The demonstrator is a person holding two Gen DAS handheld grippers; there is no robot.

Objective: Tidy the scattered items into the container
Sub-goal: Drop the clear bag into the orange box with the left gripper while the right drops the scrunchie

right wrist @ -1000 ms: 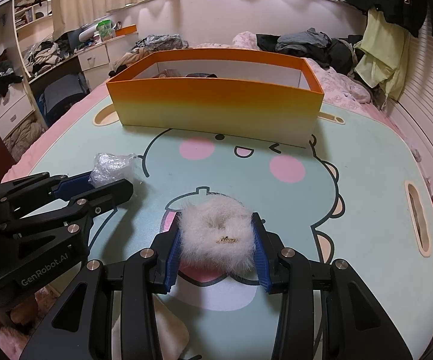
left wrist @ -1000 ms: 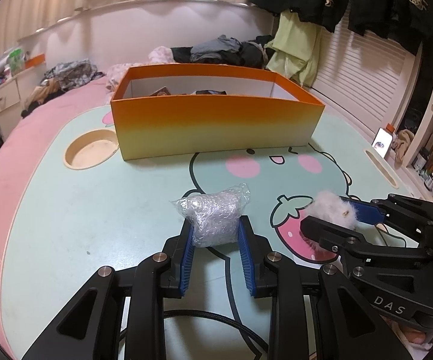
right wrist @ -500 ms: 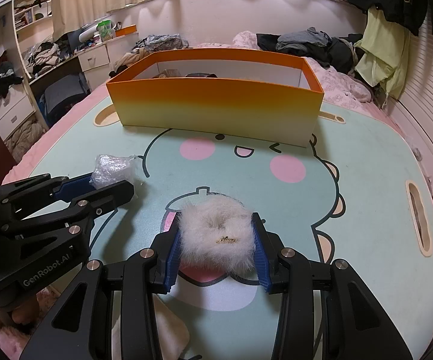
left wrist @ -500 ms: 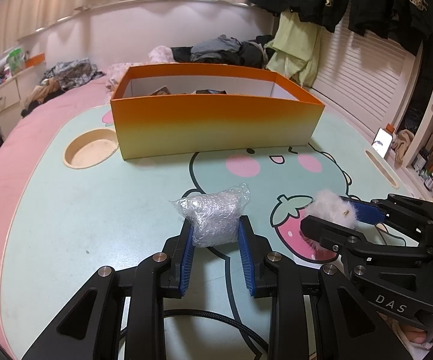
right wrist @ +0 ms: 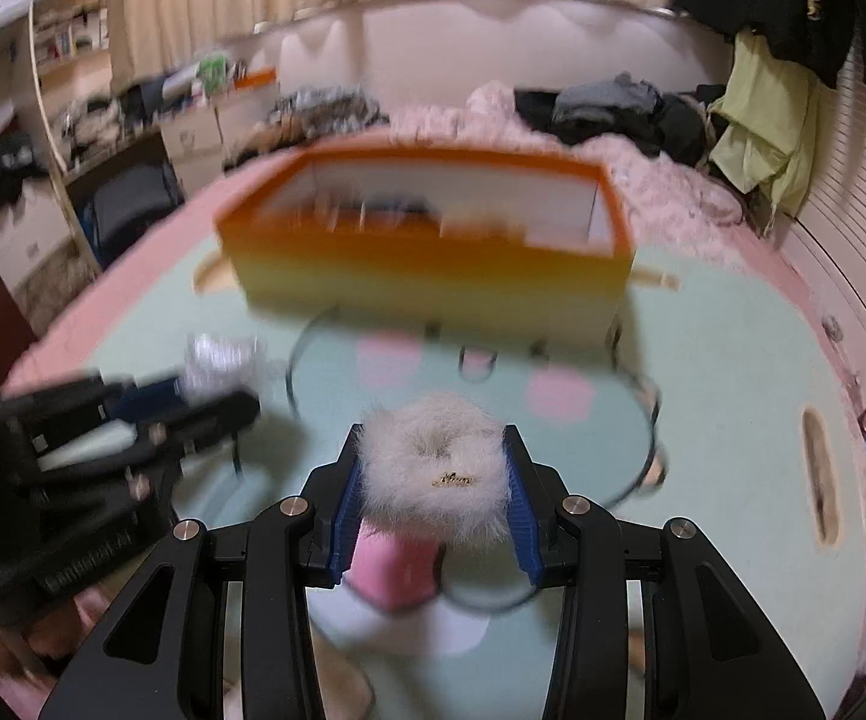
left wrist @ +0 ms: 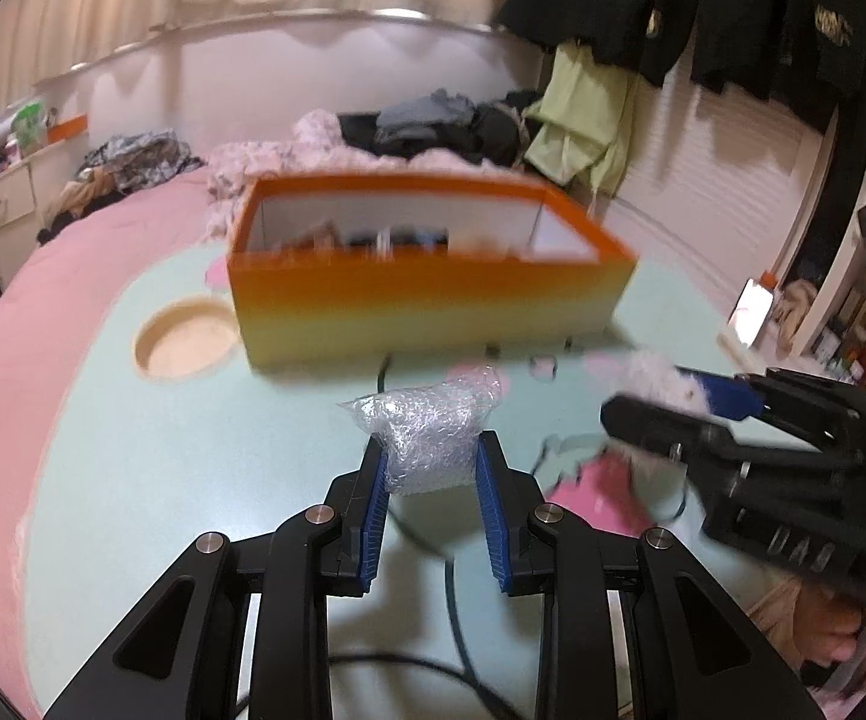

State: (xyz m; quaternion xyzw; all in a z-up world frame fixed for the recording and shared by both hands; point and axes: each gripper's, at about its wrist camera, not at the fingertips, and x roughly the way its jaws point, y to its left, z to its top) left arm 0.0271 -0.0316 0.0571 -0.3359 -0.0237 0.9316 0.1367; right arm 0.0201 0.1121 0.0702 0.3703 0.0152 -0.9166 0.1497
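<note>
Orange box ahead; left gripper clamps bubble wrap wad, right gripper clamps fluffy scrunchie, both apparently short of box, blurry.

a mint-green cartoon-printed table top with a pink rim fills the foreground, a heap of dark clothes lies behind, and a lit phone stands at the right edge.
</note>
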